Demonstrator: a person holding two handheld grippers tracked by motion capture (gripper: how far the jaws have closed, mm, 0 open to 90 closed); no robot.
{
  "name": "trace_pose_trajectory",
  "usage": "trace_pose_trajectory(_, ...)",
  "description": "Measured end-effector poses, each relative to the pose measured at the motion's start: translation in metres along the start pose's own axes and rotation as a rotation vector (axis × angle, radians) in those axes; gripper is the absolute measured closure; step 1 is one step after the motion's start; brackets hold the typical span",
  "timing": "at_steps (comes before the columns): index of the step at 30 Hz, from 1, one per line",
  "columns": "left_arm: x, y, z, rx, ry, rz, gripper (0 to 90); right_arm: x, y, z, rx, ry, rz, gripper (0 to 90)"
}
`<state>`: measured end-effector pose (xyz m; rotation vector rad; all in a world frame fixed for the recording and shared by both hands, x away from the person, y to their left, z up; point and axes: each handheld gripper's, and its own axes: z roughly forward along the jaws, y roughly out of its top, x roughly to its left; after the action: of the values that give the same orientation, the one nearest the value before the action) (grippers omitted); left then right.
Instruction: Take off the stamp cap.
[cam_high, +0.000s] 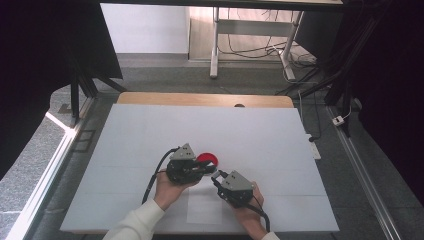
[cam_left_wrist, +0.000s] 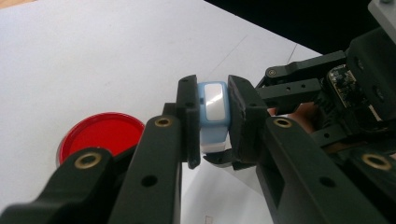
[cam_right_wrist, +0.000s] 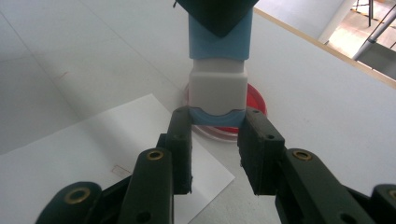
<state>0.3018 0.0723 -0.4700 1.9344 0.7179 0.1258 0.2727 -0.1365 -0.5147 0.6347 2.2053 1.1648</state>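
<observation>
Your left gripper (cam_left_wrist: 212, 126) is clamped on a small light-blue and white plastic block-shaped object (cam_left_wrist: 214, 109), holding it off the table just above and beside the round red shallow dish (cam_left_wrist: 103, 133), while your right gripper (cam_right_wrist: 215, 140) has its jaws apart, one on each side of the object's lower blue end, close to it but, as far as can be judged, not yet pressing. The step in hand looks like taking hold of that lower end, either to pull a part off or to pass the piece across, so keep the left grip firm and level, centre the right jaws squarely on the blue base rather than the white middle section, and close them slowly so the piece does not twist out of line. Hold both hands steady over the white table covering (cam_high: 150, 135) so that anything that slips lands near the dish and not off the edge. The right gripper view gives you the object's stacked make-up, blue over white over blue, and the loose white sheet of paper (cam_right_wrist: 93, 158) lying below it; the left gripper view instead shows a glossy pale panel on the object's face and the right gripper's linkage close behind. The high view tells you both hands (cam_high: 170, 187) are near the table's front edge.
</observation>
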Motion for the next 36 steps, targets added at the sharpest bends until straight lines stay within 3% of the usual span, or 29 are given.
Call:
trace_pose_trajectory(31, 0.0008, -0.0009, 0.0003, 0.000, -0.010, -0.006, 75.6, -0.0016, 0.0005, 0.0003, 0.008, 0.011, 0.002, 65.6)
trace_pose_trajectory(36, -0.0031, -0.0036, 0.0058, 0.022, 0.020, 0.019, 75.7, -0.0035, -0.0010, 0.0050, 0.043, 0.036, 0.024, 64.6)
